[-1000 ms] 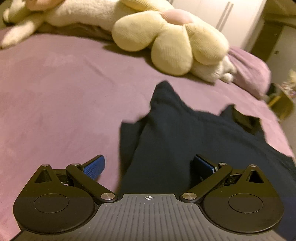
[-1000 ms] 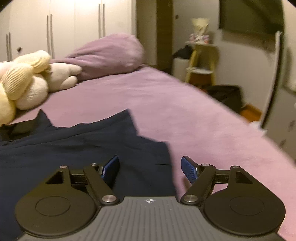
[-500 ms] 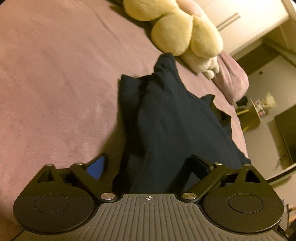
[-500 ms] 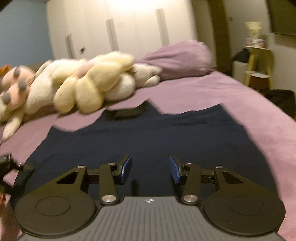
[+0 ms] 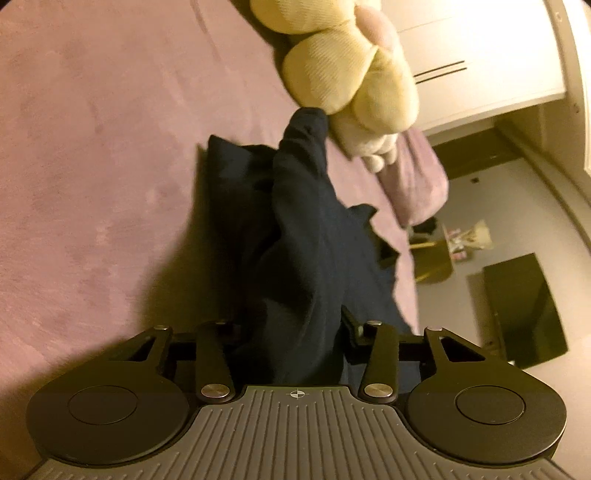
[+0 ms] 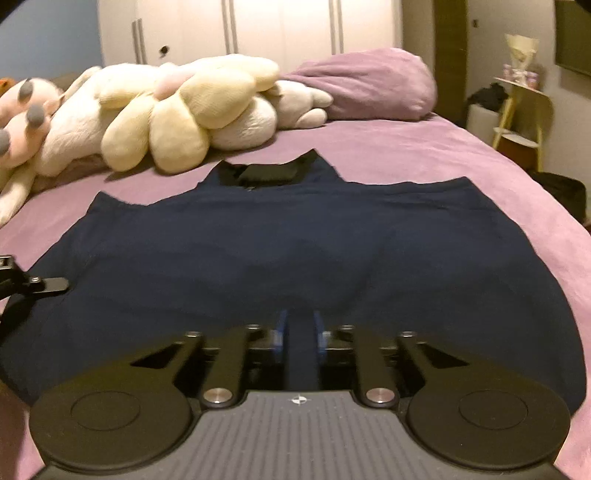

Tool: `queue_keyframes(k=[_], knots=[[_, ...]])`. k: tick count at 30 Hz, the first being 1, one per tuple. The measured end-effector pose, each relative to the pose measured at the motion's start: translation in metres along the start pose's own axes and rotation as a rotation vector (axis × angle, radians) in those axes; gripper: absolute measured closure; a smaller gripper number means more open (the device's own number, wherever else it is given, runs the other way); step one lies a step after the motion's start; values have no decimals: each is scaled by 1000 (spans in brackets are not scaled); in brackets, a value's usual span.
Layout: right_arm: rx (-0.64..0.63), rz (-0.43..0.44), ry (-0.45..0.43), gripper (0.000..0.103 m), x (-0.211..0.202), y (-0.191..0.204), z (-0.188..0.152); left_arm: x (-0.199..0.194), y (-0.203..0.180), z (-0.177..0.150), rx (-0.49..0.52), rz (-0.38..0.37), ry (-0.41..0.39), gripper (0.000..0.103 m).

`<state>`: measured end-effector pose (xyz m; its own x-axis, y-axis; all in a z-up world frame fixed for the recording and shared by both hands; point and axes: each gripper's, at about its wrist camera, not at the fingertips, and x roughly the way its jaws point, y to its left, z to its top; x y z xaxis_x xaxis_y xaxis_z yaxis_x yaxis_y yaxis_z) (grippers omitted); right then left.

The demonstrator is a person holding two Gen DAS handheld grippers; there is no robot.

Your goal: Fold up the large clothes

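Closing from a wide spread, both grippers now bite the navy garment on the bed: right gripper pinching its near hem, left gripper narrowing on a bunched side fold, ready to lift.

A bedroom in a home. Shown by a wide bed under a mauve cover, a pillow in the same mauve at its head edge, and a heap of plush toys beside the pillow along that edge. Behind the head of the bed, white wardrobe doors with long bar handles. Past the bed's right edge, a small yellow side table with trinkets on top, and a dark flat screen on the wall.
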<state>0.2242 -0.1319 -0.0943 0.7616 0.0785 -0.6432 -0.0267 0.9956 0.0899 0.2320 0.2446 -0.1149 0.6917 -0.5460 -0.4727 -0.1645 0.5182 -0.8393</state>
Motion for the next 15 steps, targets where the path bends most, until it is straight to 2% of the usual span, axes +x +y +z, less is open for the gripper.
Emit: queue_keyframes(k=[6,10,11,14,15], knots=[[-43,-40,59,94,19,1,-9,-3,-36,2,39,-15,-6,58],[-41,-50,105,96,23,3,2,-2,-62,1,116,33,-11,59],[-31,-42,93,98,18,3,6,-2,-66,0,122,40,-12,59],[-24,20,-16,97,-3,10,8,1,-73,-1,123,54,-11,59],[-17,51,-17,97,-2,13,6,1,-74,-1,117,51,-5,59]])
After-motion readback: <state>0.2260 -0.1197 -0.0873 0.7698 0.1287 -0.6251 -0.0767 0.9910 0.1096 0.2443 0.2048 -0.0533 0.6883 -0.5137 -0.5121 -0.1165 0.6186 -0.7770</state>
